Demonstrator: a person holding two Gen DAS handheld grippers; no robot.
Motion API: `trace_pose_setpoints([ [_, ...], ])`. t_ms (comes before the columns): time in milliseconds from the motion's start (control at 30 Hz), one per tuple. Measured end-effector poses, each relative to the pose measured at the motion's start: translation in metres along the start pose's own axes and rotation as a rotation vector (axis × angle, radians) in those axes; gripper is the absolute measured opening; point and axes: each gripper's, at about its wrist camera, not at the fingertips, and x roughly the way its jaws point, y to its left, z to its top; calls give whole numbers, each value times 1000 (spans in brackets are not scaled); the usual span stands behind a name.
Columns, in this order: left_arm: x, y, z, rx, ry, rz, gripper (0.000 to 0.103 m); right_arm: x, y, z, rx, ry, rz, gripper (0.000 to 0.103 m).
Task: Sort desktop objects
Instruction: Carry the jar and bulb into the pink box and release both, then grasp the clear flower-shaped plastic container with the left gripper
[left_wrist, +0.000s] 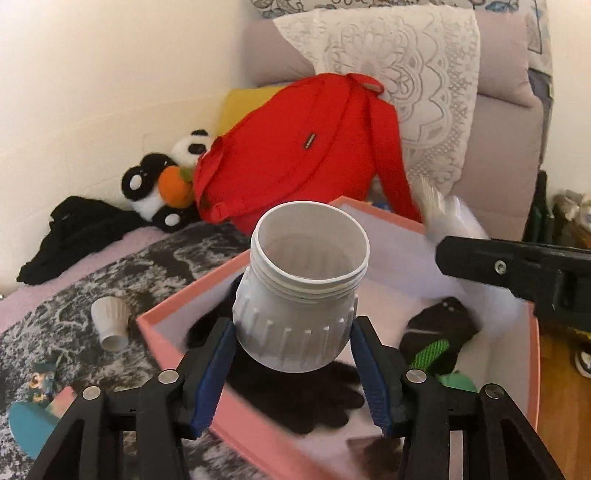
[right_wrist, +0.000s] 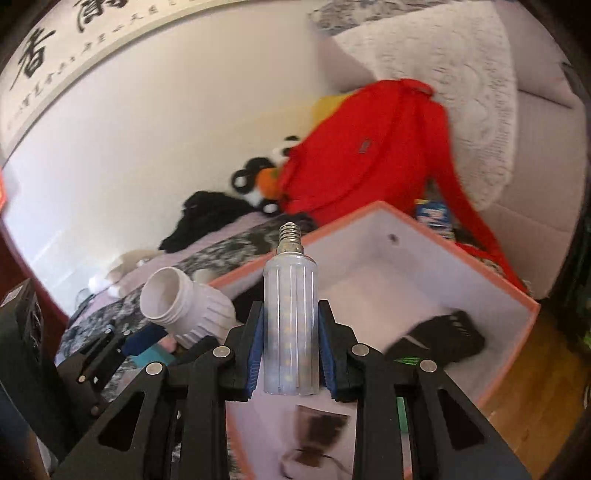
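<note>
Left wrist view: the left claw (left_wrist: 293, 349) clamps a white jar (left_wrist: 301, 288), mouth up, above the pink box (left_wrist: 533, 354) — drop lies straight below. Right wrist view: the right claw (right_wrist: 290, 347) pinches an LED bulb (right_wrist: 290, 314), long axis upright, over the box's near edge — interior just beyond.

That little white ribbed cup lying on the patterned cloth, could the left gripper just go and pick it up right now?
Probably not as things stand. The left gripper already has its jaws shut on the white plastic jar, so nothing is free to take the small ribbed cup. The path to the cup looks open.
</note>
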Motion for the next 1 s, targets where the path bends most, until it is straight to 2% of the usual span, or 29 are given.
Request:
trace_pose_setpoints([
  [33, 2, -5, 2, 4, -2, 25, 103, -3, -6, 1, 8, -5, -35, 67],
  [67, 2, -9, 3, 8, -17, 48, 103, -5, -11, 1, 16, -10, -69, 90],
  [100, 0, -12, 4, 11, -37, 69, 103, -9, -15, 2, 19, -31, -78, 93],
  [233, -2, -11, 8, -6, -51, 41, 103, -21, -25, 5, 53, -80, -47, 92],
  [500, -1, 9, -3, -65, -11, 85, 103, -7, -7, 4, 12, -50, -14, 92],
  [733, -18, 49, -30, -81, 11, 197, 103, 7, 30, -5, -29, -20, 51, 92],
  [867, -19, 88, -64, -86, 92, 305, 103, 19, 63, -13, -56, 6, 110, 92],
  [1000, -28, 138, -102, -137, 172, 396, 103, 36, 101, -25, -80, 39, 167, 92],
])
